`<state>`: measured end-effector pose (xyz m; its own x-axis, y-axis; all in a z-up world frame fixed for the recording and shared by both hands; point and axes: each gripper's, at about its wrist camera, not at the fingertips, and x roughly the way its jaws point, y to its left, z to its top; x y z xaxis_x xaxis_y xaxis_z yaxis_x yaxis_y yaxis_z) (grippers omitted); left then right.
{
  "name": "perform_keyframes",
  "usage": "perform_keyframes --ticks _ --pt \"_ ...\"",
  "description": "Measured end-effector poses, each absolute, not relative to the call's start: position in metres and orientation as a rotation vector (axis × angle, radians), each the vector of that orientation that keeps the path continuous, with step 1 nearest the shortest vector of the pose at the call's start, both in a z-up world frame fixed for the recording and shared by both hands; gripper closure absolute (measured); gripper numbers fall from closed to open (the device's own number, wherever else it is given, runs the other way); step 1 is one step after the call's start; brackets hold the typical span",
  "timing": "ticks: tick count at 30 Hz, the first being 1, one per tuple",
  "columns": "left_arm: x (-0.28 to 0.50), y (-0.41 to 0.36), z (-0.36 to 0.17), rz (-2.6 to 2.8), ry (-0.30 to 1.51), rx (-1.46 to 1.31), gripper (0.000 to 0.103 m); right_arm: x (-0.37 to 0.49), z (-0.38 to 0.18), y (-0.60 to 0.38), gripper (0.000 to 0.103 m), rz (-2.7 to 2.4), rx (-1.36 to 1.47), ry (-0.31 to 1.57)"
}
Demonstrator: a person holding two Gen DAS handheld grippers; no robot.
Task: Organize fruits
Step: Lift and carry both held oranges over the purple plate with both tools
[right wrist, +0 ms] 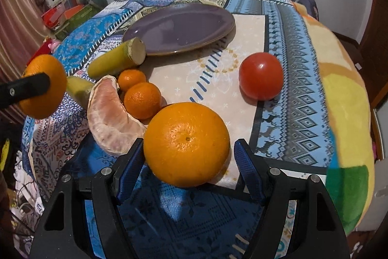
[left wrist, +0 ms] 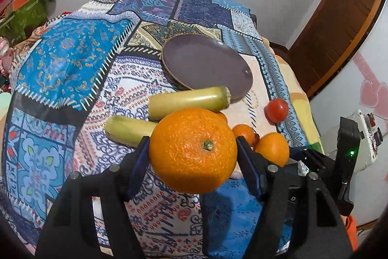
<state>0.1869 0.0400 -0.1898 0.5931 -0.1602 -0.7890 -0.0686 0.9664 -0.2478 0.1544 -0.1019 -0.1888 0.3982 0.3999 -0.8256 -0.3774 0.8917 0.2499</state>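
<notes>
My left gripper (left wrist: 191,147) is shut on a large orange (left wrist: 186,162), stem toward me, held above the cloth. In the right wrist view that orange (right wrist: 46,69) hangs at the far left with a black finger (right wrist: 26,87) across it. My right gripper (right wrist: 188,149) is open around a second large orange (right wrist: 184,135) that rests on the table. The left pad is against its skin and a narrow gap shows at the right pad. A purple plate (right wrist: 179,28) lies empty beyond the fruit, also visible from the left wrist as the plate (left wrist: 206,62).
A red tomato (right wrist: 260,75) sits right of the plate. Two small mandarins (right wrist: 142,100), a peeled pomelo segment (right wrist: 111,118) and two yellow-green stalk pieces (right wrist: 116,60) lie left of centre. The patchwork cloth (right wrist: 291,89) drops off at the right, over a bright blanket (right wrist: 344,113).
</notes>
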Motion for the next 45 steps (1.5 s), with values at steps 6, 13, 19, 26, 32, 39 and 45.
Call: perform_keyframes --ticks 6,13,19,26,32,39,45 --pt "0.189 0.050 -0.170 -0.025 0.871 -0.222 0.035 0.152 -0.183 -0.102 0.041 0.463 -0.006 1.034" --pt "0.197 0.060 -0.146 -0.007 0.809 -0.201 0.035 0.156 -0.147 -0.113 0.041 0.434 0.003 0.934" --pt "0.211 0.063 -0.123 0.003 0.744 -0.161 0.035 0.173 -0.116 -0.115 0.041 0.419 0.007 0.842" --pt "0.235 0.065 -0.109 -0.010 0.704 -0.152 0.035 0.198 -0.092 -0.111 0.041 0.415 0.002 0.763" --pt "0.264 0.064 -0.108 -0.023 0.700 -0.142 0.035 0.222 -0.081 -0.104 0.041 0.406 -0.015 0.713" --pt "0.299 0.064 -0.120 -0.041 0.725 -0.147 0.035 0.256 -0.083 -0.096 0.041 0.401 -0.018 0.697" --pt "0.330 0.062 -0.142 -0.045 0.765 -0.124 0.035 0.288 -0.099 -0.086 0.041 0.410 -0.014 0.737"
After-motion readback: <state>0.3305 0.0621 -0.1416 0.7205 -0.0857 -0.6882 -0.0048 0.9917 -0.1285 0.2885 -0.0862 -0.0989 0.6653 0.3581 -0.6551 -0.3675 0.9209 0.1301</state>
